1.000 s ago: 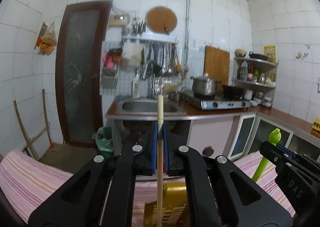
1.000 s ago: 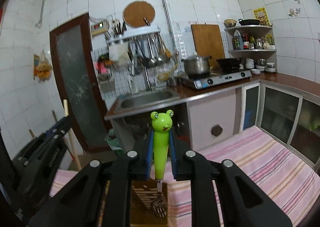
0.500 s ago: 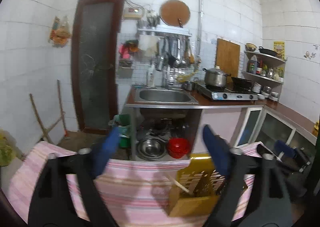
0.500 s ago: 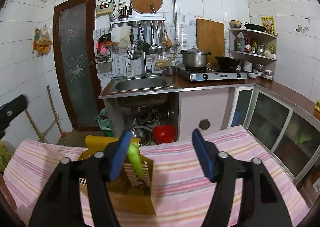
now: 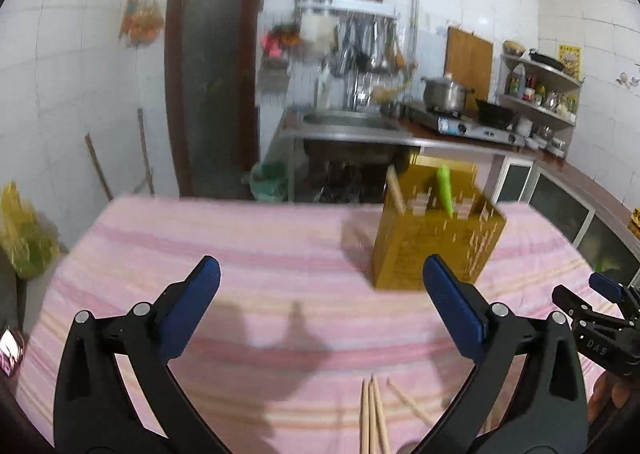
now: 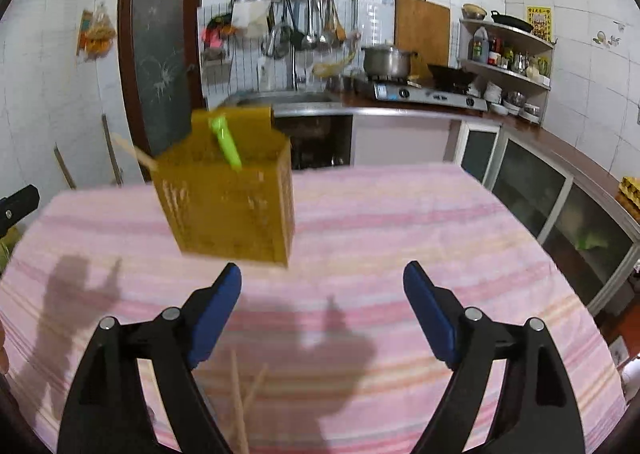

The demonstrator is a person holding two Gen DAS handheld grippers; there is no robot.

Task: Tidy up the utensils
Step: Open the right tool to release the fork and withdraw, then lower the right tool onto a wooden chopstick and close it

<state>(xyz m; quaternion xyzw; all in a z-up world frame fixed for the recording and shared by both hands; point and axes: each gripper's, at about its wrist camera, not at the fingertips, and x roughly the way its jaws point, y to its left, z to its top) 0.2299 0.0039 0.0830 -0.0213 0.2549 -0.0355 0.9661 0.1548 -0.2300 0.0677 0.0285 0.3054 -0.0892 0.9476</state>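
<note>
So both my grippers, left [image 5: 320, 314] and right [image 6: 322, 310], are opening wide, nothing between them. Holder [image 6: 230, 194] far on table already has a chopstick [image 5: 395, 190] and green fork [image 6: 226, 142]; loose chopsticks [image 5: 374, 418] near me remain.

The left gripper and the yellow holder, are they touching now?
Apart. In the left wrist view, the left gripper has opening jaws with only pink cloth between them, and the holder stands beyond the fingertips.
</note>
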